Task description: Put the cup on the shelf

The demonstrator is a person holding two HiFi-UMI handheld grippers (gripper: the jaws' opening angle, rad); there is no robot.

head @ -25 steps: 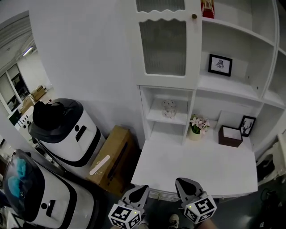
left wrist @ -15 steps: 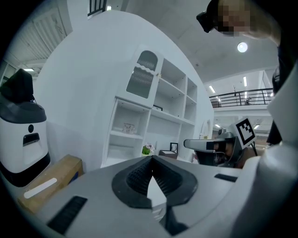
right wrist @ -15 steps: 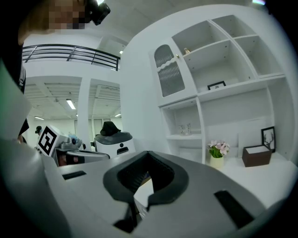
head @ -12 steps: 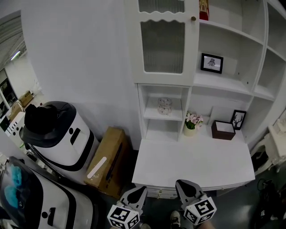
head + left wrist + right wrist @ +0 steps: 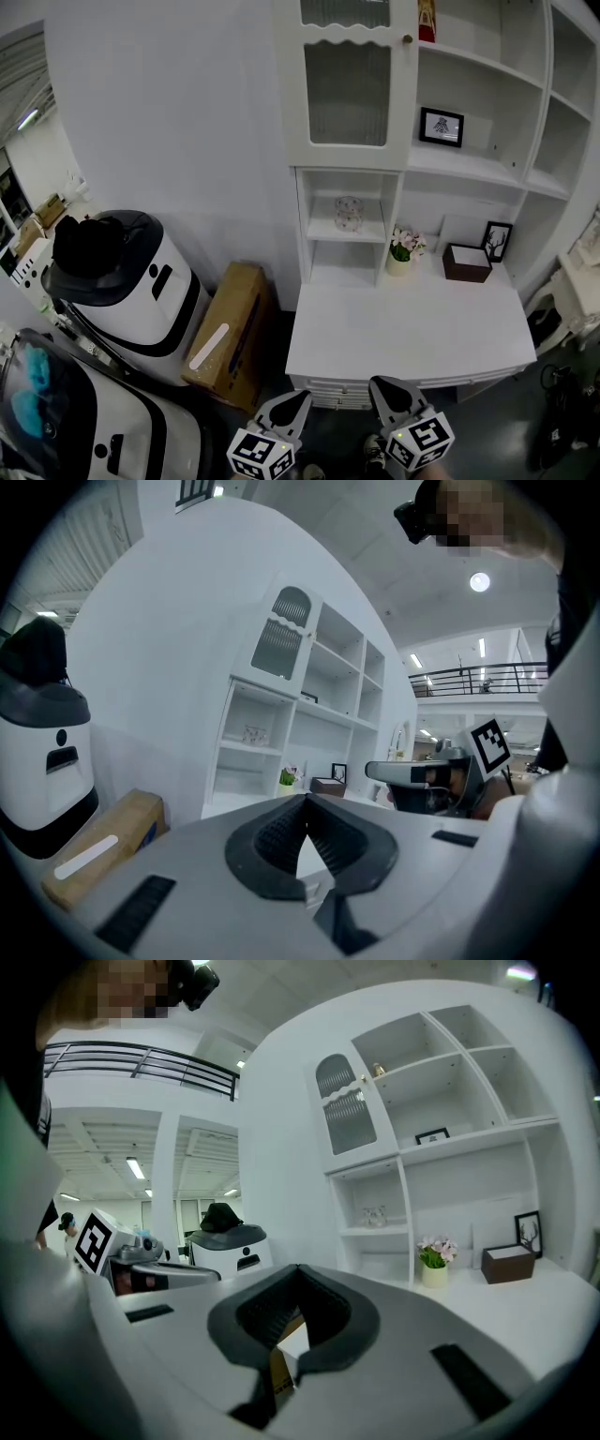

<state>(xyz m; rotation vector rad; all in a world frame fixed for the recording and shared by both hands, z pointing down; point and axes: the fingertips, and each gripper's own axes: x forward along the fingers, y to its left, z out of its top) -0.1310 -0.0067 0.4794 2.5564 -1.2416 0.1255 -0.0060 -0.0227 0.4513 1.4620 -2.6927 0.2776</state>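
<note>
Jaws on both grippers are closed tip to tip with nothing between them. The left gripper (image 5: pixel 300 398) and right gripper (image 5: pixel 382 386) sit side by side at the near edge of the head view, pointing towards the white cabinet and well apart from it.

The cup (image 5: pixel 348 214), clear patterned glass, stands upright on the narrow shelf (image 5: pixel 323 231) of the small open compartment under the glazed door (image 5: pixel 349 92), roughly centred on the board. Judged from that, the placing looks done, which would explain why neither of the 2 grippers carries anything and why both hover short of the desktop (image 5: pixel 412 328).

On the desktop just right of that compartment stands a small pot of flowers (image 5: pixel 401 253). Beyond it are a brown box (image 5: pixel 466 263) and a black picture frame (image 5: pixel 496 241) against the back wall. Another framed picture (image 5: pixel 441 127) stands 1 shelf higher. On the floor left of the cabinet, a cardboard box (image 5: pixel 230 330) leans beside a white machine with a black top (image 5: pixel 122 272).
</note>
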